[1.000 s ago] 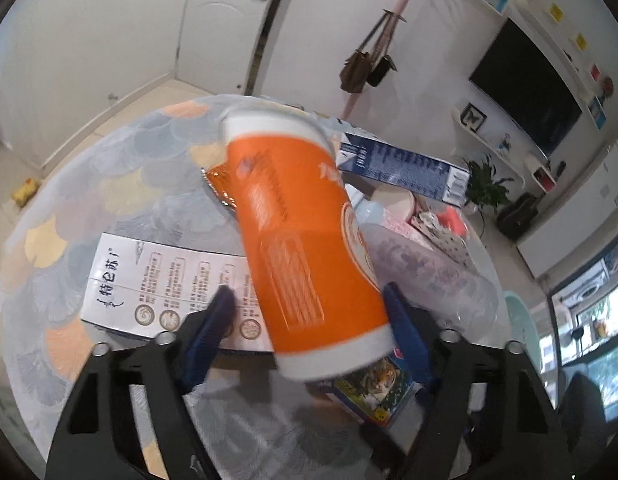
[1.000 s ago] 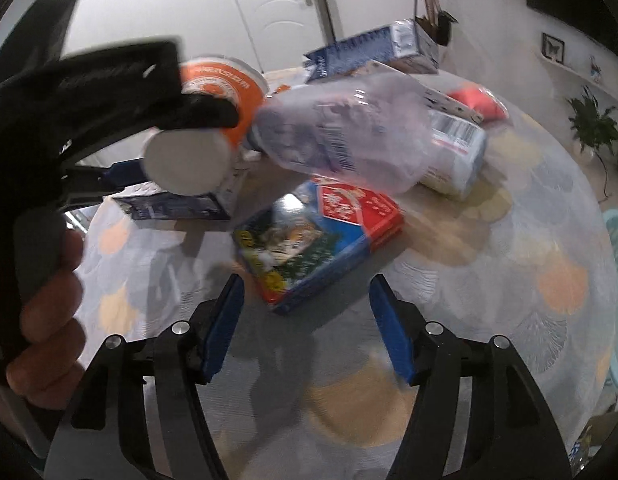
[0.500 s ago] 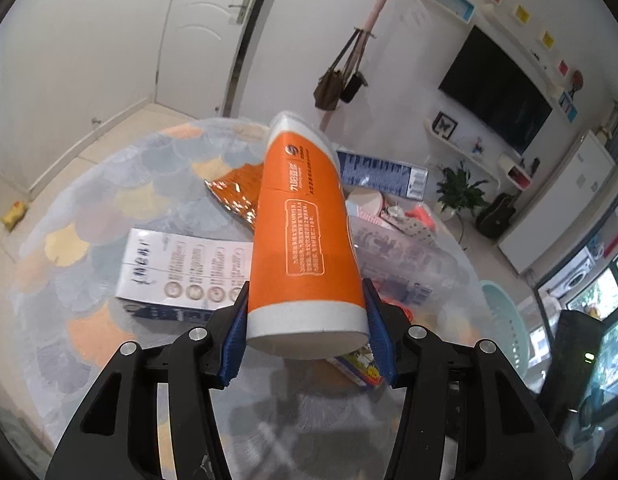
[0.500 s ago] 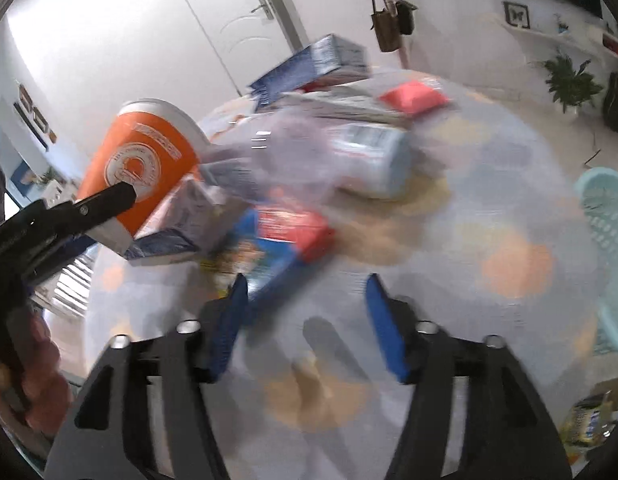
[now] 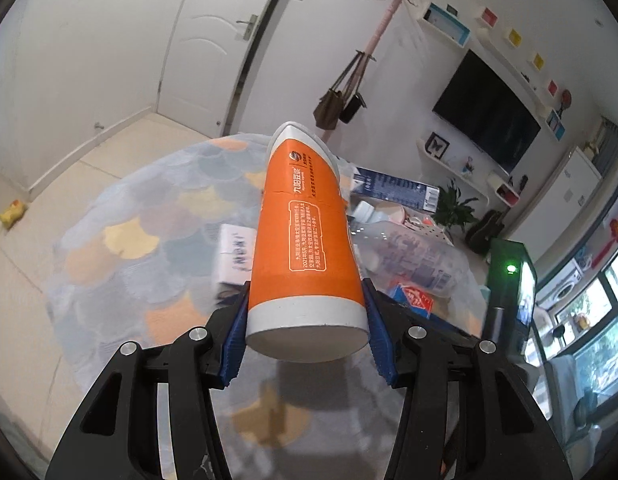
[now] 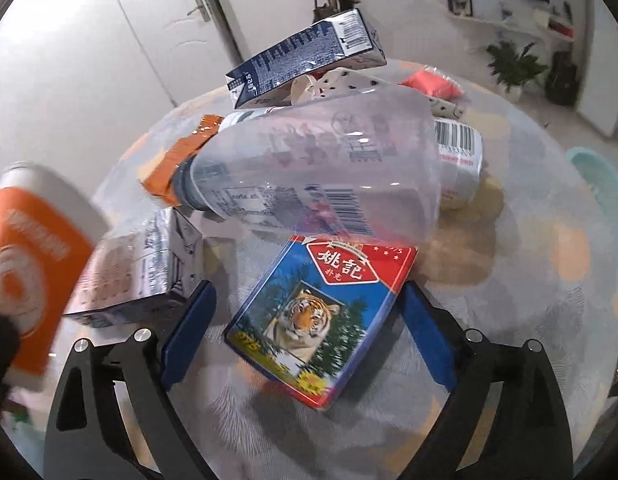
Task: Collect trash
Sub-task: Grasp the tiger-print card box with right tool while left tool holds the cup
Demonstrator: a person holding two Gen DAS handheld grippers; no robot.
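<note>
Meanwhile: cup lifted, card box next

Ahead of both grippers, the round table (image 6: 549,264) carries trash. The left gripper (image 5: 305,344) clamps the orange paper cup (image 5: 305,240) above it. The right gripper (image 6: 309,328), jaws opening wide, straddles 1 untouched tiger card box (image 6: 321,312).

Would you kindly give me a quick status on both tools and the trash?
Left tool shut on orange paper cup. Right tool opening, over tiger card box, no contact. Clear bottle just beyond.
</note>
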